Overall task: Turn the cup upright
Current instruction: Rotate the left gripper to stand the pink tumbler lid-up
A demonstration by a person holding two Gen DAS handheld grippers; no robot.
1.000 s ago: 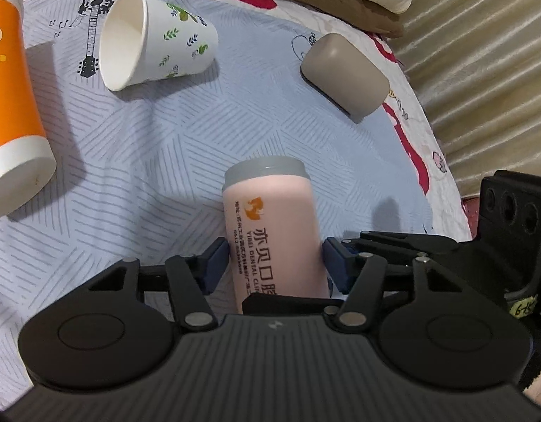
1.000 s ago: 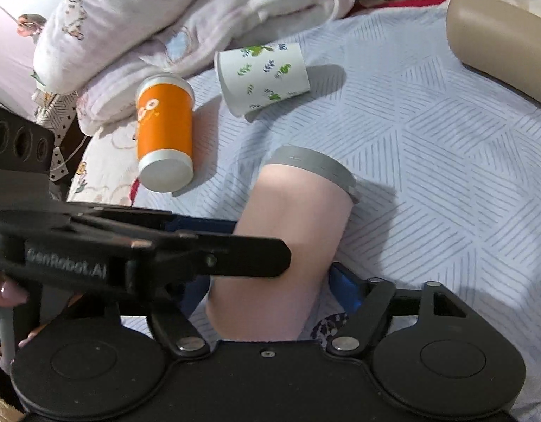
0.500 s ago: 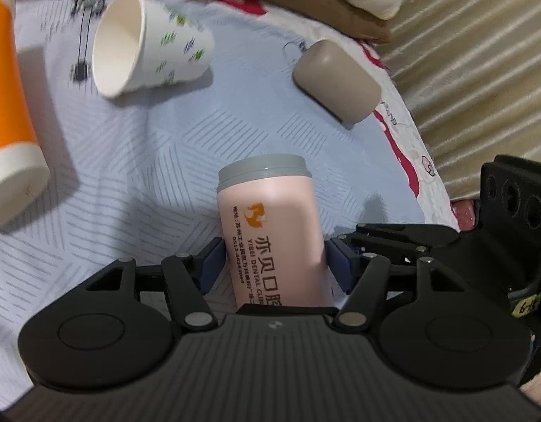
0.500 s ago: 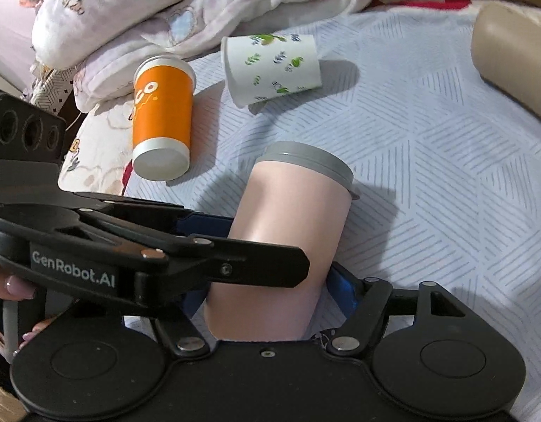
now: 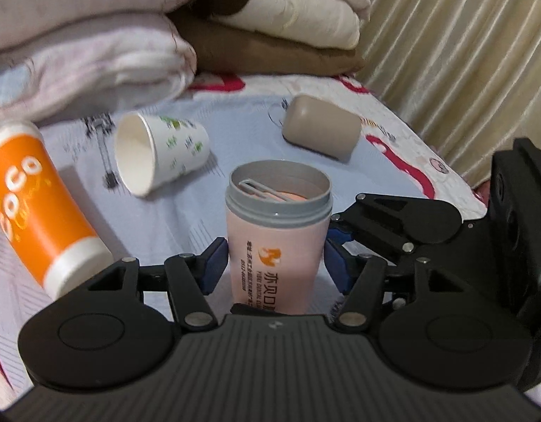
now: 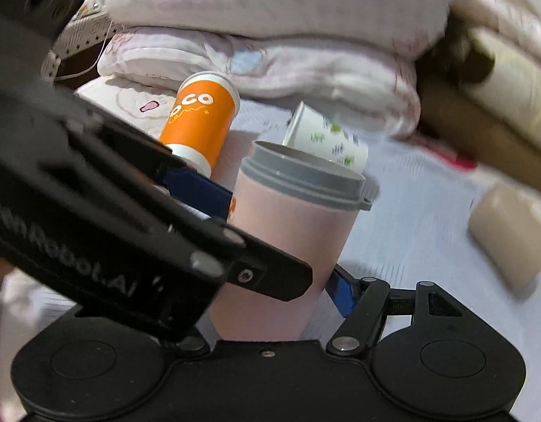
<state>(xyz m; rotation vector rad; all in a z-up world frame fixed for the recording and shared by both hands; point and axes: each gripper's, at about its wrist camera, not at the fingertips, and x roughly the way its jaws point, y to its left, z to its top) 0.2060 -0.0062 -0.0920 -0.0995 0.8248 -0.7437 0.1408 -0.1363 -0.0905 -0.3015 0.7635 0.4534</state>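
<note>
A pink cup with a grey rim (image 5: 275, 246) stands nearly upright between the blue pads of my left gripper (image 5: 275, 267), which is shut on it. The open mouth faces up. In the right wrist view the same pink cup (image 6: 288, 246) sits between the pads of my right gripper (image 6: 281, 281), which is also shut on its lower body. The left gripper's body (image 6: 112, 218) crosses in front and hides the right gripper's left finger.
On the striped bed sheet (image 5: 186, 211) lie an orange cup (image 5: 34, 211), a white paper cup with leaf print (image 5: 158, 151) and a beige cup (image 5: 321, 130), all on their sides. Folded blankets (image 5: 94, 45) are stacked behind. A curtain (image 5: 464, 52) hangs at right.
Both grippers have tilted the pink cup up from lying on the sheet to nearly upright; its open mouth now shows. Both views swung up toward the blankets.
</note>
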